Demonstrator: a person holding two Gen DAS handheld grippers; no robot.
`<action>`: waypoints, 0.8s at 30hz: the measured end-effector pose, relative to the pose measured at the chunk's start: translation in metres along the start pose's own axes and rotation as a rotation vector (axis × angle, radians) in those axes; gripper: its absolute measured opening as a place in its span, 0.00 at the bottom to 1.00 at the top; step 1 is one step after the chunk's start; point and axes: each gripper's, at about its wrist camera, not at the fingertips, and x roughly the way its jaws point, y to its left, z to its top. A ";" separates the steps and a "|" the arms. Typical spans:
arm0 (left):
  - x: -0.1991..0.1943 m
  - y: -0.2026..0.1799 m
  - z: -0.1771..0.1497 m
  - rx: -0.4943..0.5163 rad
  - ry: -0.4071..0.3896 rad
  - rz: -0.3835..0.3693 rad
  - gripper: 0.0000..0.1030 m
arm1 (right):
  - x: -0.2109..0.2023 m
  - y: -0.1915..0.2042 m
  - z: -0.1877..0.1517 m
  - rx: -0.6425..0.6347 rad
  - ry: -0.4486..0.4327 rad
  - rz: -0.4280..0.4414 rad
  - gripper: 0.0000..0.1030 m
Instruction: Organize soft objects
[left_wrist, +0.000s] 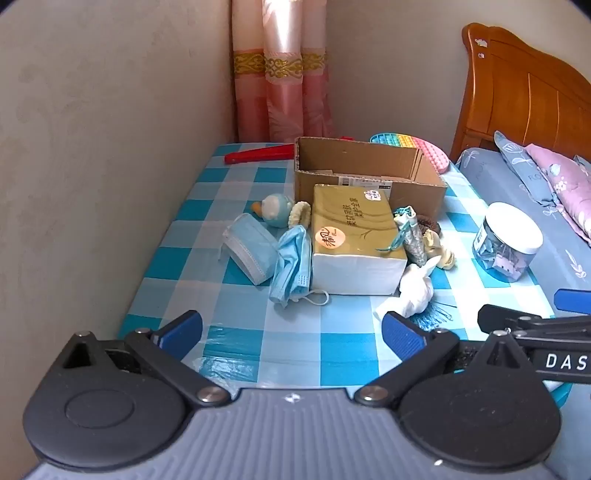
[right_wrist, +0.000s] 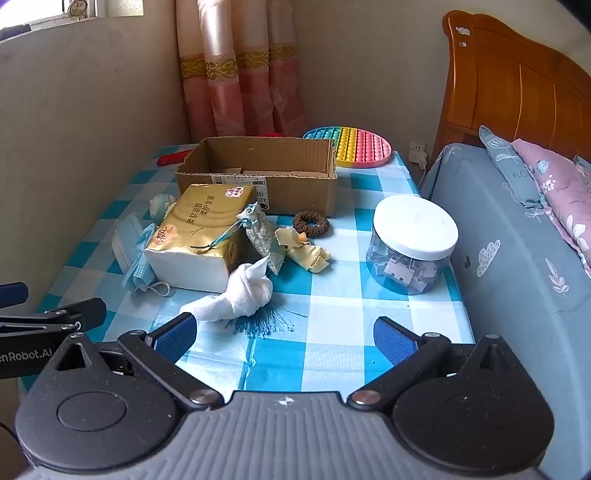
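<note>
- Hovering above the near edge of the checked tablecloth (left_wrist: 258, 343), the left gripper (left_wrist: 291, 332) has its jaws spread as wide as they go, with nothing between the blue pads (left_wrist: 400, 338).
- The right gripper (right_wrist: 286, 338) is likewise fully open and empty, just short of a knotted white cloth (right_wrist: 243, 291) that lies on a teal tassel (right_wrist: 264, 321).
- A gold tissue pack (left_wrist: 352, 240) sits in front of an open cardboard box (left_wrist: 365, 173), touching it.
- Two blue face masks (left_wrist: 273, 258) lie just left of the pack, with a small blue plush toy (left_wrist: 275, 210) behind them.
- On the pack's right lie a patterned sachet (right_wrist: 264, 242), a yellow cloth (right_wrist: 303, 247) and a brown scrunchie (right_wrist: 310, 223).
- A clear jar with a white lid (right_wrist: 413, 236) stands well apart, near the bed (right_wrist: 517, 266).
</note>
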 end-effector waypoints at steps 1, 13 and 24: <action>0.000 -0.001 0.000 0.007 -0.001 0.011 1.00 | 0.000 0.000 0.000 0.000 -0.003 0.001 1.00; 0.003 0.003 0.001 -0.009 -0.007 -0.001 0.99 | -0.001 0.001 0.001 0.000 -0.005 0.001 1.00; -0.007 0.002 0.002 -0.003 -0.020 0.006 0.99 | -0.004 0.003 0.001 -0.002 -0.009 0.000 1.00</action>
